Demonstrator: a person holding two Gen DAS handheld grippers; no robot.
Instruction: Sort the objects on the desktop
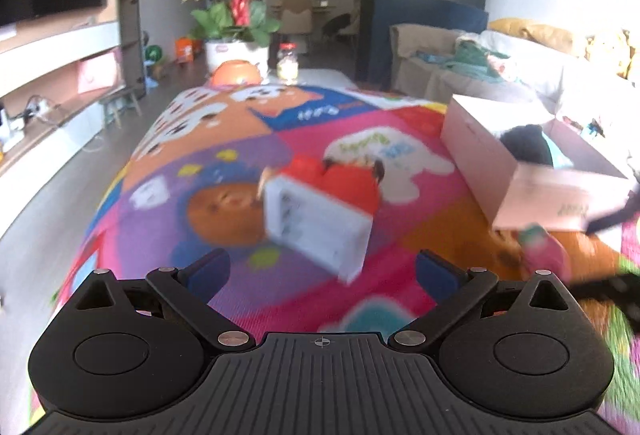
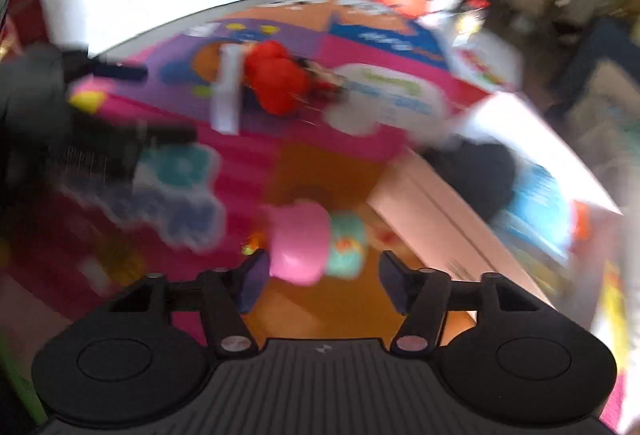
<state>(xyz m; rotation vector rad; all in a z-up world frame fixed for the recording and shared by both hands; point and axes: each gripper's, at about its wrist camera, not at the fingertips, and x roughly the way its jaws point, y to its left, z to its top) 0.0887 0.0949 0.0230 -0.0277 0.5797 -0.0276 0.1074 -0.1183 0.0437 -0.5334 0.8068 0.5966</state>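
Observation:
On the colourful mat lies a white box (image 1: 316,219) with a red plush toy (image 1: 344,179) against its far side. My left gripper (image 1: 322,271) hovers just short of it, open, with nothing between the fingers. In the blurred right wrist view a pink and teal toy (image 2: 308,247) lies on the mat just ahead of my right gripper (image 2: 324,273). Its jaws stand open, the left finger (image 2: 254,271) close to the toy and the right one apart from it. An open pink cardboard box (image 1: 480,151) stands to the right, with a black item (image 1: 524,145) inside.
At the mat's far end stand a potted orchid (image 1: 236,15), an orange round container (image 1: 236,73) and a jar (image 1: 288,61). A sofa (image 1: 480,75) lies beyond the pink box, and a TV shelf (image 1: 60,83) runs along the left.

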